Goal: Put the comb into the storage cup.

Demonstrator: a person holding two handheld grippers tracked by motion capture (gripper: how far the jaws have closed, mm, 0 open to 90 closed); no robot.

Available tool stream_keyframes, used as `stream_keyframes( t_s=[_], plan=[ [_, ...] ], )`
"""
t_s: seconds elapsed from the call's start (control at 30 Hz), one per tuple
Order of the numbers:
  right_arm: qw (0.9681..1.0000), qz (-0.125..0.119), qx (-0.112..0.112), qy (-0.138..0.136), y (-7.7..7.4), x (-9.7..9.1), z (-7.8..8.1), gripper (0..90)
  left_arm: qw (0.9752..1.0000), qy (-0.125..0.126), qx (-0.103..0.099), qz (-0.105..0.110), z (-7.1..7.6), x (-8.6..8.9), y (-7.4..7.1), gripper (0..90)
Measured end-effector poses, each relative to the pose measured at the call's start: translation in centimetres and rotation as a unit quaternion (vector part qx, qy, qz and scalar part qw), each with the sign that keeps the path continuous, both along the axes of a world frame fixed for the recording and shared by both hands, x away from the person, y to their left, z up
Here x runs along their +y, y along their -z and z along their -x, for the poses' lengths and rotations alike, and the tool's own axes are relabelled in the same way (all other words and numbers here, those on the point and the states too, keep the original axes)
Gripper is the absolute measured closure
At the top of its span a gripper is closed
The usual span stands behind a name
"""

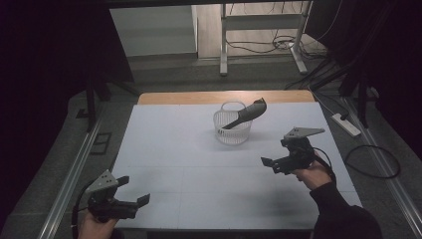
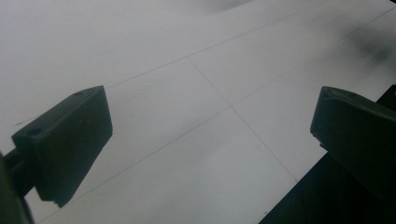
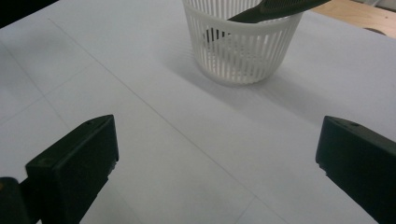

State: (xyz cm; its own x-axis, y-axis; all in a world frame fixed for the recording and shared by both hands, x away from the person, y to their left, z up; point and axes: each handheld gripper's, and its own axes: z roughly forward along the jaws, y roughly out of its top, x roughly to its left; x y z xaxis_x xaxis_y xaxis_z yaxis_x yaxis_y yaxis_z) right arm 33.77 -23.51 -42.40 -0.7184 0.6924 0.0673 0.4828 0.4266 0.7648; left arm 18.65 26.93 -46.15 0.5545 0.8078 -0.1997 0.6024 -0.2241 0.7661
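A white slatted basket (image 1: 232, 129) stands on the white table top (image 1: 189, 164), toward the back centre. A dark utensil (image 1: 247, 114) leans in it, its broad end sticking out over the rim to the right. In the right gripper view the basket (image 3: 243, 51) and the utensil (image 3: 275, 8) lie ahead of the jaws. My right gripper (image 1: 273, 164) hovers to the basket's right and nearer me, open and holding nothing. My left gripper (image 1: 133, 191) is open near the table's front left corner, also holding nothing. Its own view has the left gripper (image 2: 210, 135) over bare table.
A wooden strip (image 1: 224, 97) edges the far side of the table. Beyond it stand a metal frame (image 1: 261, 35) and loose cables on the floor. A power strip (image 1: 347, 124) and a cable loop (image 1: 373, 162) lie on the floor at the right.
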Motion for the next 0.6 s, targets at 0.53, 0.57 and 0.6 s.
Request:
stream_keyframes(
  t_s=[0.53,0.57,0.6],
  plan=[
    [0.9999,-0.015,-0.003,-0.001,-0.4,-1.2,1.9,0.0,1.0,-0.002,0.0,0.005,0.0,0.1,0.0,0.0],
    [0.9999,-0.014,-0.004,-0.001,-0.4,-1.2,2.0,0.0,1.0,-0.002,0.0,0.005,0.0,0.1,0.0,0.0],
    [0.9999,-0.014,-0.004,-0.001,-0.4,-1.2,2.0,0.0,1.0,-0.002,0.0,0.005,0.0,0.1,0.0,0.0]
  ],
)
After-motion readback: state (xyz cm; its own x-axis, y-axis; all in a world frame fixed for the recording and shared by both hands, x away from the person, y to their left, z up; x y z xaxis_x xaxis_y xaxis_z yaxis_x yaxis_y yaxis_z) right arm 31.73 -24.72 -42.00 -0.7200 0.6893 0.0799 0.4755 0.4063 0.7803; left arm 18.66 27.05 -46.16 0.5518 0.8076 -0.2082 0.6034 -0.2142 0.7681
